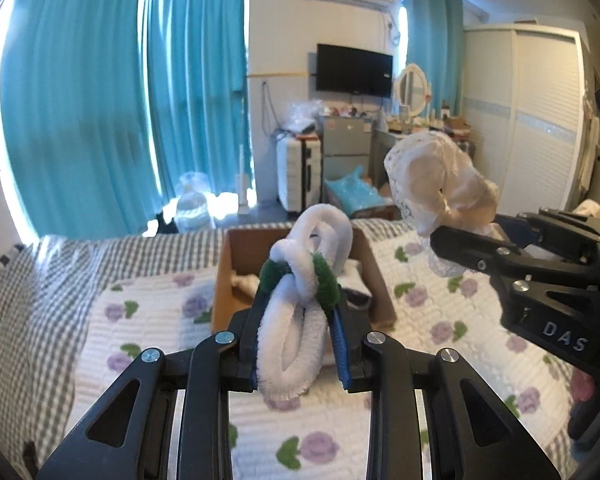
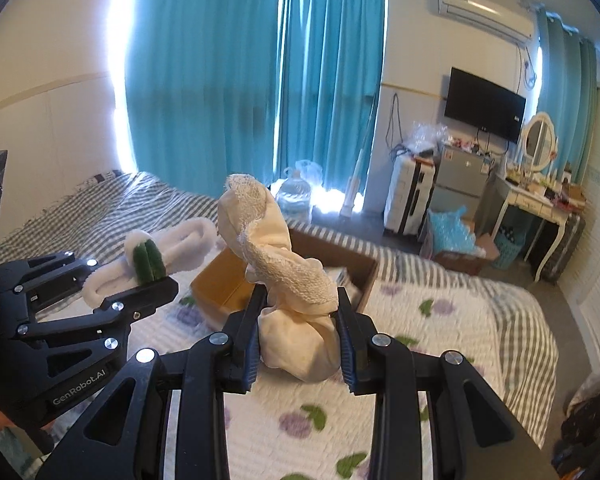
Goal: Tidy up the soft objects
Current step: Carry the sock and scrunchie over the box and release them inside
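Observation:
My left gripper (image 1: 298,300) is shut on a fluffy white sock bundle with green trim (image 1: 300,300), held above the bed in front of an open cardboard box (image 1: 224,280). My right gripper (image 2: 298,312) is shut on a knotted cream lace-edged sock bundle (image 2: 284,280), also held above the bed near the box (image 2: 220,288). In the left wrist view the right gripper (image 1: 460,240) sits to the right with the cream bundle (image 1: 432,176). In the right wrist view the left gripper (image 2: 152,280) sits at left with the white bundle (image 2: 168,252). White soft items (image 1: 246,282) lie inside the box.
The bed carries a white floral quilt (image 1: 160,320) over a grey checked sheet (image 1: 28,280). Beyond its foot stand a white suitcase (image 1: 298,176), a small fridge (image 1: 346,146), a dressing table with mirror (image 2: 536,196), a water jug (image 1: 192,204) and teal curtains (image 1: 100,100).

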`<state>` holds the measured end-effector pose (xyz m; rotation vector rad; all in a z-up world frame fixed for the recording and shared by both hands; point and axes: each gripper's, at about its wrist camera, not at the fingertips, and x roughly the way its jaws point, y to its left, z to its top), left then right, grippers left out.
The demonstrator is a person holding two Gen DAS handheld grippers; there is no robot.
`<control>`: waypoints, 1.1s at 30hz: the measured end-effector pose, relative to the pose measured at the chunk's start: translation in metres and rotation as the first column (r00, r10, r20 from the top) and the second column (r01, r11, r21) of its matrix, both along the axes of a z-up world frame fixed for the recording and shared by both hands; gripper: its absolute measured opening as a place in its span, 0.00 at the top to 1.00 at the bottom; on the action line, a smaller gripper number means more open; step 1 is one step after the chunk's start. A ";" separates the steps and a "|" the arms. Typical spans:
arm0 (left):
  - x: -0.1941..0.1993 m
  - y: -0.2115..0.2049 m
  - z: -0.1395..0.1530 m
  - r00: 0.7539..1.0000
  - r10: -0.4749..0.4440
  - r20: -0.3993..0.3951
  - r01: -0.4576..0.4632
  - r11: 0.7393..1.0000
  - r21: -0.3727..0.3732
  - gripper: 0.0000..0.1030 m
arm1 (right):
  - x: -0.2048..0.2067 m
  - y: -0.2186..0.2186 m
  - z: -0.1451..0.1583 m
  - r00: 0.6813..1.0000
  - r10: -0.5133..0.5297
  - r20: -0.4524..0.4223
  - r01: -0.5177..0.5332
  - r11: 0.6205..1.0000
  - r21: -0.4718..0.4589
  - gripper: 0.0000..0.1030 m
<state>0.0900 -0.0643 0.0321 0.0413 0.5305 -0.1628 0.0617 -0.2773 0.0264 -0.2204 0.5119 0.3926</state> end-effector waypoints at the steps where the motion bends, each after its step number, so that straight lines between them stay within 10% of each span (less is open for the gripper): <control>1: 0.009 0.000 -0.001 1.000 0.003 0.000 -0.003 1.000 0.004 0.74 | 0.005 0.001 0.002 1.000 0.000 0.005 0.000 1.000 -0.002 0.70; 19: 0.132 0.006 -0.074 0.989 0.091 -0.113 -0.082 0.993 0.081 0.67 | 0.134 0.015 -0.063 0.995 0.011 -0.100 -0.014 0.999 -0.030 0.70; 24: 0.137 0.005 -0.080 0.980 0.170 -0.105 -0.157 0.980 0.124 0.24 | 0.150 0.012 -0.080 0.991 0.011 -0.131 -0.015 1.000 -0.027 0.70; 33: 0.110 0.040 -0.050 0.980 0.191 -0.048 -0.187 0.980 0.068 0.22 | 0.147 0.018 -0.079 0.989 0.016 -0.149 -0.020 0.999 -0.032 0.70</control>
